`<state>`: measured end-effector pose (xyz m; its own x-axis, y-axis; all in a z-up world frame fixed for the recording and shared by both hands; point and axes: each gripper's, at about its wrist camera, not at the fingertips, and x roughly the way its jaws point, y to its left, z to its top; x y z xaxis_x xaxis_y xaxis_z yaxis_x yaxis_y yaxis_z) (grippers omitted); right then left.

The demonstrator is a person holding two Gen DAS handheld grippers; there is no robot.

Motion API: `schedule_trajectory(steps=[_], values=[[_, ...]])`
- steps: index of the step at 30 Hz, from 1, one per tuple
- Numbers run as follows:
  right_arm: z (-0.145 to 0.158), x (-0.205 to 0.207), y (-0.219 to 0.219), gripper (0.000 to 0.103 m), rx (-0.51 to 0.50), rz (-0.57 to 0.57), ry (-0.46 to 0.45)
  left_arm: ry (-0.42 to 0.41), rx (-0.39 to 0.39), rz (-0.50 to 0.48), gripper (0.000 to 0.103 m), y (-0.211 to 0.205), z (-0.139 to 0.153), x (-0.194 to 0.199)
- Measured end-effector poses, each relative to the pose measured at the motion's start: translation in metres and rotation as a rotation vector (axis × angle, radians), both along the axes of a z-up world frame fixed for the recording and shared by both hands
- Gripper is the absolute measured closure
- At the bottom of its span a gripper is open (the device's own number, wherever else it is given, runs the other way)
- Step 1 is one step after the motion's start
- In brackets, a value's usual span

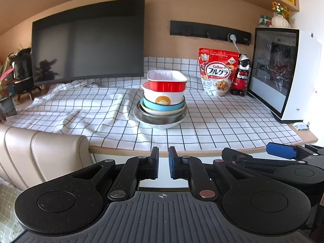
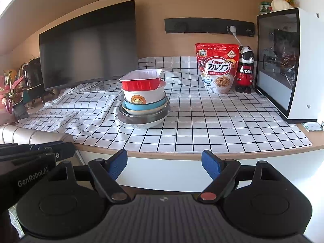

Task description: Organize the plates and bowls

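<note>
Both grippers are hovering off the near edge of the desk, nothing between the jaws. Left gripper (image 1: 163,165) is sitting nearly closed, just a narrow gap between the blue pads, holding nothing. Right gripper (image 2: 164,164) is standing wide apart, empty too. The stack of dishes (image 1: 161,99) is sitting mid-desk on the checkered cloth (image 1: 212,129), well apart from both grippers: red foil tray (image 1: 167,81) on top, slightly tilted, then a white bowl (image 1: 162,97) with an orange emblem, a blue bowl (image 1: 160,106), a cream dish, a metal bowl (image 1: 160,119), and a pale plate at the bottom. Dark monitor (image 1: 89,40) is standing far left; red cereal bag (image 1: 217,71) and panda bottle (image 1: 242,75) are standing far right, just beside a white PC case (image 1: 283,73). A beige chair back (image 1: 40,151) is showing near left.
</note>
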<state>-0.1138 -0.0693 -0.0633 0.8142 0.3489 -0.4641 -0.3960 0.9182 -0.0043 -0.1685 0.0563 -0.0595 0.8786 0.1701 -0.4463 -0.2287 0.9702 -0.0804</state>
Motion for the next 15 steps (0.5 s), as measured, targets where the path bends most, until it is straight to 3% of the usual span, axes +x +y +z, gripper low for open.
schedule_trajectory(steps=[15], values=[[-0.001, 0.0031, -0.0013, 0.022, 0.003, -0.004, 0.007, 0.0, -0.006, -0.015, 0.093, 0.0001, -0.0012, 0.0033]])
